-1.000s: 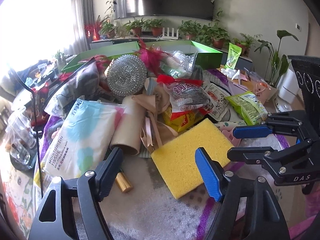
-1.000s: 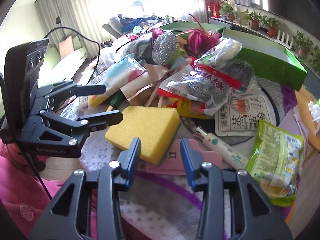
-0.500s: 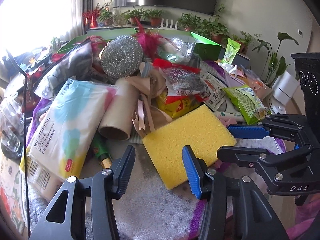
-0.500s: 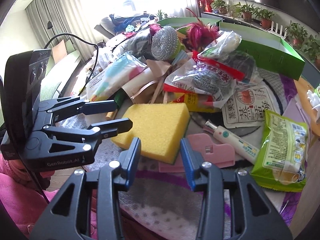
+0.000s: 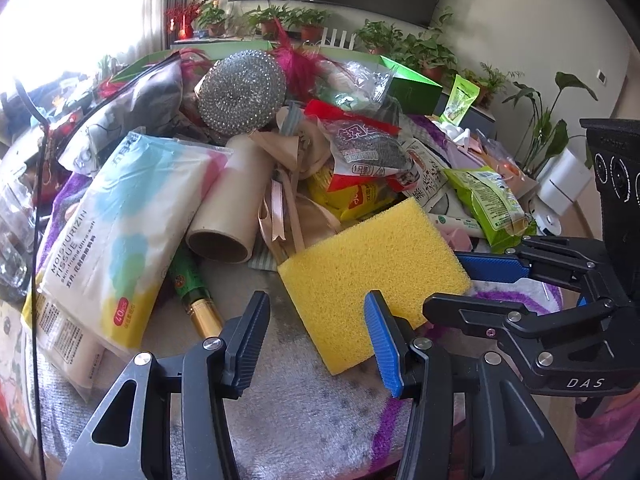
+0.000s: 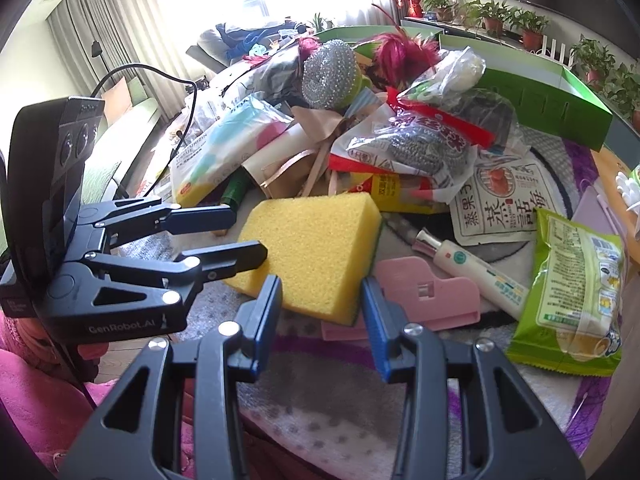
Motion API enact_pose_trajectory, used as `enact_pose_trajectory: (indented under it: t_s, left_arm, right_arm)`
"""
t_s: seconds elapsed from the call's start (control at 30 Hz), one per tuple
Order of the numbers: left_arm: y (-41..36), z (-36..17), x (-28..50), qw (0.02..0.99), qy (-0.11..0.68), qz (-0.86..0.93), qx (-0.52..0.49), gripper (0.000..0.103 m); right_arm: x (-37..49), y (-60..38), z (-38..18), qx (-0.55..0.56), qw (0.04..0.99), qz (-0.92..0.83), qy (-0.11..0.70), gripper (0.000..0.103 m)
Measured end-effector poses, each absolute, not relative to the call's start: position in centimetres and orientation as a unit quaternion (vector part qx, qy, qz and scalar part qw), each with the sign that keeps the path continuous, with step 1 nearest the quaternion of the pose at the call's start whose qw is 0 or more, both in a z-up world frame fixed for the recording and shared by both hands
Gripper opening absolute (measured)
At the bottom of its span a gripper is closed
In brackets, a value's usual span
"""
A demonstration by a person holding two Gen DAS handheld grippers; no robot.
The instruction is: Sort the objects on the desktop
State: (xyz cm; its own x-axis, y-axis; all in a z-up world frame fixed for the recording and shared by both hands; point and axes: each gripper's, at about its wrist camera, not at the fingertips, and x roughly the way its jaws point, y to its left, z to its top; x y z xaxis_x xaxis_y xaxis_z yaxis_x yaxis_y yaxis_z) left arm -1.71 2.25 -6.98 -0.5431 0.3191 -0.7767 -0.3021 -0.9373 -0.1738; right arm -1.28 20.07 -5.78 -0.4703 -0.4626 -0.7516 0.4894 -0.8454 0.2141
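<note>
While my left gripper has just been closing, nothing sits between its narrowed jaws; my right gripper likewise stands narrow and empty. The sponge lies just beyond both.

The tissue pack is showing "MOISTURIZIN TISSUE" in grey letters along its side, and a red round mark with "40" near its yellow corner. The right gripper is carrying "DAS" in white on its black body. The left gripper is carrying "GenRobot.AI" in pale letters on its black body. The white sachet is showing large Chinese characters, "蒸果子" among them. The scourer bag is showing a red label with white Chinese characters, too creased to read.
</note>
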Motion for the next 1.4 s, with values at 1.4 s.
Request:
enact_pose_trajectory:
  t_s: [1.4]
  left_arm:
    - [6.0, 0.0, -3.6, 0.221, 0.019, 0.909, -0.354, 0.034]
  right_arm:
    - [-1.8, 22.3, -1.4, 0.368, 0.248, -0.896, 0.003, 0.042]
